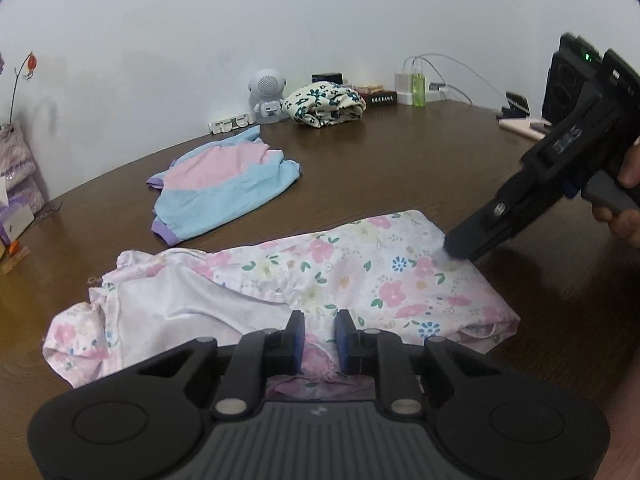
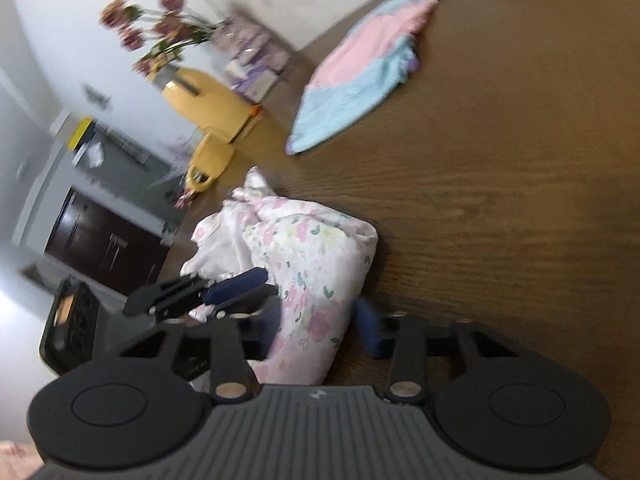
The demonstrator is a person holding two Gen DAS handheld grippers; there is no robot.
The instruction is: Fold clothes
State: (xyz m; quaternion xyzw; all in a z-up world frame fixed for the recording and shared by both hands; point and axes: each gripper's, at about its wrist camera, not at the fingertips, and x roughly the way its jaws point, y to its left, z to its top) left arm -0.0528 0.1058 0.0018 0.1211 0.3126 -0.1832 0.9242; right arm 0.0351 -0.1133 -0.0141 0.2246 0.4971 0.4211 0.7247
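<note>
My left tool (image 1: 320, 330) hangs narrowly parted over the near hem of the floral garment (image 1: 360, 276), nothing pinched; right tool (image 2: 320, 330) straddles its fold at 3 o'clock, grip unclear. Garment lies mid tabletop (image 1: 400, 168), pastel top (image 1: 224, 188) at 11 o'clock
</note>
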